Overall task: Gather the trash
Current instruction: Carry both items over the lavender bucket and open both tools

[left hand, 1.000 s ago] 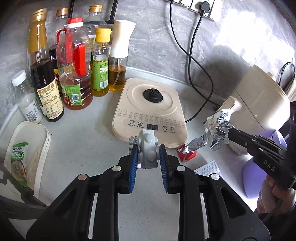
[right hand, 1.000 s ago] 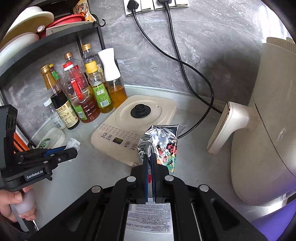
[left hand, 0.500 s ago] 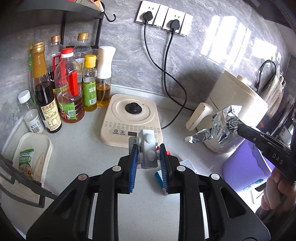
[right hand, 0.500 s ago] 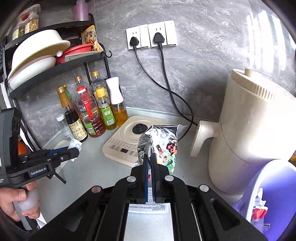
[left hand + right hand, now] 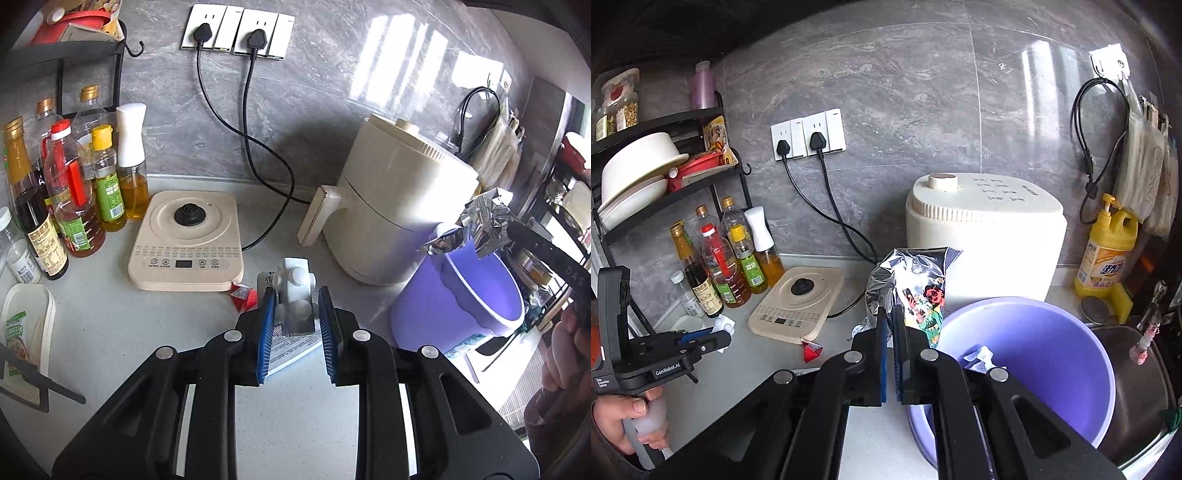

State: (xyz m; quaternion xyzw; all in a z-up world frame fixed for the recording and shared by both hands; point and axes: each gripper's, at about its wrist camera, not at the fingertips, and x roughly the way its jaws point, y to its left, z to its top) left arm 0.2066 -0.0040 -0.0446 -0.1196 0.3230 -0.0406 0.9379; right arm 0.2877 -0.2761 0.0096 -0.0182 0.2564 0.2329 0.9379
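My left gripper [image 5: 296, 301] is shut on a white blister pack [image 5: 295, 286] and holds it above the counter; it also shows in the right wrist view [image 5: 722, 334]. My right gripper [image 5: 890, 321] is shut on a crumpled foil snack bag [image 5: 912, 280] and holds it at the left rim of the purple bin [image 5: 1034, 332]. In the left wrist view the foil bag [image 5: 480, 225] hangs over the bin [image 5: 461, 291]. A red wrapper [image 5: 243, 293] and a printed paper leaflet [image 5: 291, 349] lie on the counter under my left gripper. Some trash lies in the bin [image 5: 980, 360].
A cream induction base [image 5: 188, 240] sits mid-counter with sauce bottles [image 5: 70, 192] to its left. A cream air fryer [image 5: 399, 206] stands behind the bin. A white tray [image 5: 26, 325] lies at the left edge. A sink [image 5: 1126, 362] and yellow detergent bottle [image 5: 1106, 247] are at right.
Both grippers rose and pulled back from the counter. My right gripper carried the foil bag to the right, over the purple bin's rim. The left kept hold of the blister pack.
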